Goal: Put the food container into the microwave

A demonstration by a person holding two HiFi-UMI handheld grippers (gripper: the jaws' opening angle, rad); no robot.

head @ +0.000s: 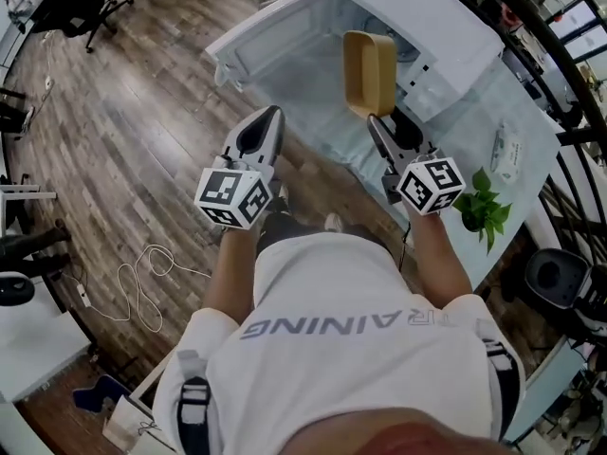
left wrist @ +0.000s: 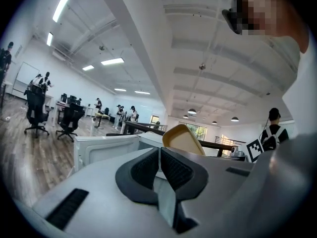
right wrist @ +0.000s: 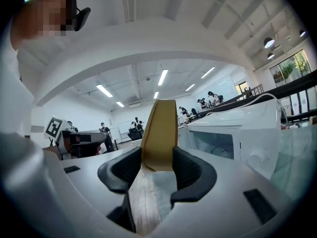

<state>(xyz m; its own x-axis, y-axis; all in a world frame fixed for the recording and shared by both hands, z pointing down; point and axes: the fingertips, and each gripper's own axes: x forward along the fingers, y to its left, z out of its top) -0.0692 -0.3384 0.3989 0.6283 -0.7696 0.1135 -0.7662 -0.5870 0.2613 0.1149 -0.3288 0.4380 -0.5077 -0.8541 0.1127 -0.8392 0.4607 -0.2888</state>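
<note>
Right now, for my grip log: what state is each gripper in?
Left gripper: closed, empty.
Right gripper: closed on the food container.

Microwave (head: 432, 27) top cut off; container (head: 370, 69) base likely behind right tongs (head: 384, 121).

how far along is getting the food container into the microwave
Done: the microwave stands with its door open, and the food container is off the table, clamped on edge between the right gripper's fingers.
In hand: it hangs before the opening.
Left: set it inside, release.
The left gripper is shut, empty.
</note>
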